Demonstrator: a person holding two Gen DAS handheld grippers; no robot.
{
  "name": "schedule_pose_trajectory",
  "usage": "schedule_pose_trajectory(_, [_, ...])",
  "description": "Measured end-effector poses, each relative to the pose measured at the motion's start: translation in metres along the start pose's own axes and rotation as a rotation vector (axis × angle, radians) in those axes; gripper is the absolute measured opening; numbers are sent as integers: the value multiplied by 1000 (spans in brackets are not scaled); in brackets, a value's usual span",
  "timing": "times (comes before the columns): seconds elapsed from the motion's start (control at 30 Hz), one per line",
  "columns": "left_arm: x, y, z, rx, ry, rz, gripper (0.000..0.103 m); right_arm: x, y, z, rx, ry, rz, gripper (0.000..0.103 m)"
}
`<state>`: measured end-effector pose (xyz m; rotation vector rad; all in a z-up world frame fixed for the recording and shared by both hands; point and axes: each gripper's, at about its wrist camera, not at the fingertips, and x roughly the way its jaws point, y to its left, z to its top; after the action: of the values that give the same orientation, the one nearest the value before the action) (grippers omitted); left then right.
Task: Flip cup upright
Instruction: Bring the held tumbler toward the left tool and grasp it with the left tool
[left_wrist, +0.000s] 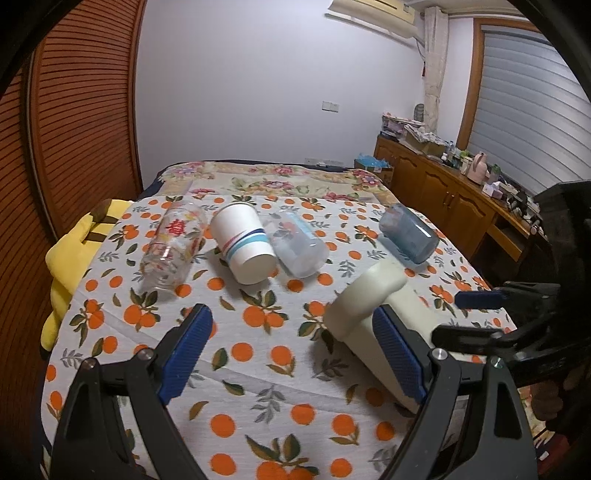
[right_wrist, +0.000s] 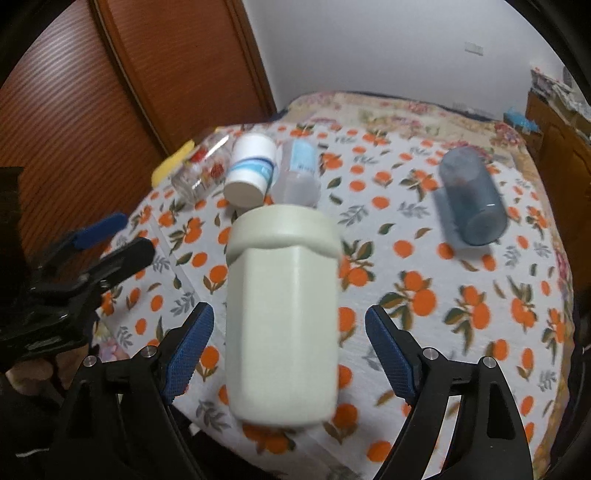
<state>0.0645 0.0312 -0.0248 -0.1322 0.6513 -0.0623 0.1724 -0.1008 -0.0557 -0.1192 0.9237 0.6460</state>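
A cream cup (right_wrist: 282, 314) with a wide rim lies on its side on the orange-print cloth (right_wrist: 424, 295), its rim pointing away from me. My right gripper (right_wrist: 290, 350) is open, its fingers on either side of the cup's body without touching it. The same cup shows in the left wrist view (left_wrist: 373, 314). My left gripper (left_wrist: 295, 350) is open and empty over the cloth, its right finger (left_wrist: 397, 350) in front of the cream cup. The right gripper's tips show in the left wrist view (left_wrist: 480, 314).
Further back several cups lie on their sides: a printed glass (left_wrist: 173, 247), a white paper cup with stripes (left_wrist: 245, 242), a clear plastic cup (left_wrist: 299, 245) and a blue-grey tumbler (left_wrist: 408, 232). A yellow cushion (left_wrist: 70, 254) is at the left edge, a wooden sideboard (left_wrist: 443, 195) at the right.
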Motion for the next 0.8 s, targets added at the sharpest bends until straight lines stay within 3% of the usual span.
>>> schedule_pose_trajectory(0.13, [3,-18,6,14,24,-27,89,-24,-14,-6,19,-59,-43,86])
schedule_pose_trajectory(0.27, [16,-36,11,29,103,-70,89,-42,-28,-15,44,-110,-80,86])
schedule_pose_trajectory(0.43, [31,-50,18,30,182,-58,89,-52,-45,-28,81,-138,-90,86])
schedule_pose_trajectory(0.8, [75,-51,18,-95,360,-99,90,-49,-68,-49,154,-146,-48,86])
